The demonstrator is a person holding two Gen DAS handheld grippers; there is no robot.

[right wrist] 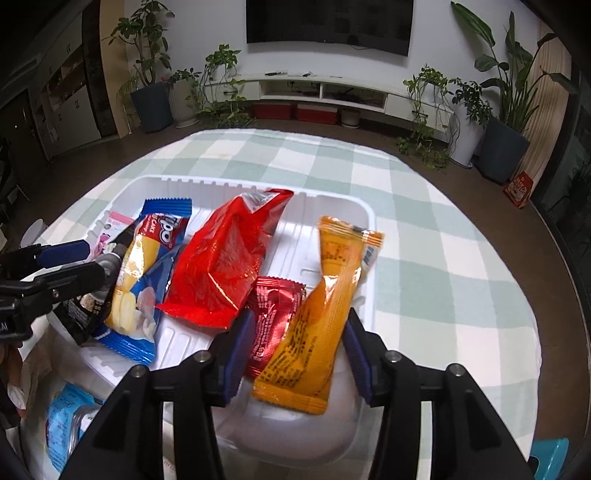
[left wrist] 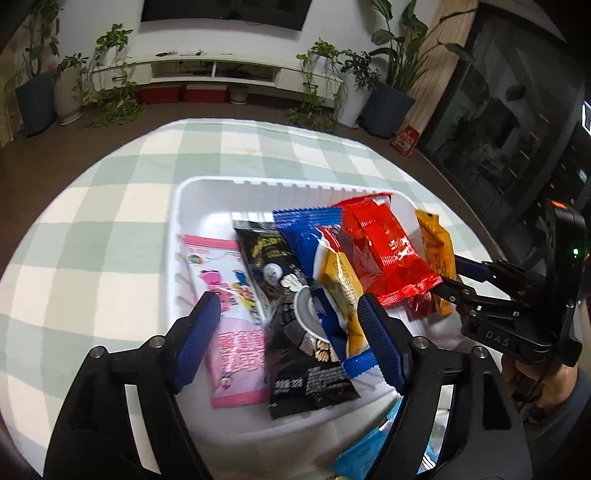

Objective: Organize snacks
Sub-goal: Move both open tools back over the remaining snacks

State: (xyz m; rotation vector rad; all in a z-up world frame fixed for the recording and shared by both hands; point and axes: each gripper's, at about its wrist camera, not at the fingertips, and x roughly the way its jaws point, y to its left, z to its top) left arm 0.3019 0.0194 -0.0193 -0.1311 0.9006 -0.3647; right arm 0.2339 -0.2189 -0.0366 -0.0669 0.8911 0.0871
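The left gripper point(left wrist: 288, 332) has its blue-padded fingers point(left wrist: 380, 343) spread, clear of the black packet point(left wrist: 295, 332) and the blue cake packet point(left wrist: 325, 280) that lie between them; the pads press on neither. At nine o'clock from the black packet a pink packet point(left wrist: 236, 325) lies flat, partly under the left pad. The right gripper point(right wrist: 295, 354) is also spread, its fingers point(right wrist: 238, 350) standing either side of an orange packet point(right wrist: 317, 314) and a small dark-red sachet point(right wrist: 273, 314), with a gap showing at each pad; whether the left pad brushes the sachet is hard to say. At eleven o'clock from the sachet a crumpled, shiny red bag point(right wrist: 225, 266) leans on the blue cake packet, which overlaps the black one. All these snacks lie side by side in a white ribbed tray point(right wrist: 332, 206), which sits on a table with a green-and-white checked cloth point(right wrist: 443, 229). At seven o'clock of the right view a light-blue packet point(right wrist: 66, 413) lies outside the tray, near its front edge. Past twelve o'clock stand potted plants point(right wrist: 506, 122), a low white cabinet point(right wrist: 325, 92) and a dark screen point(right wrist: 328, 22) on the wall.
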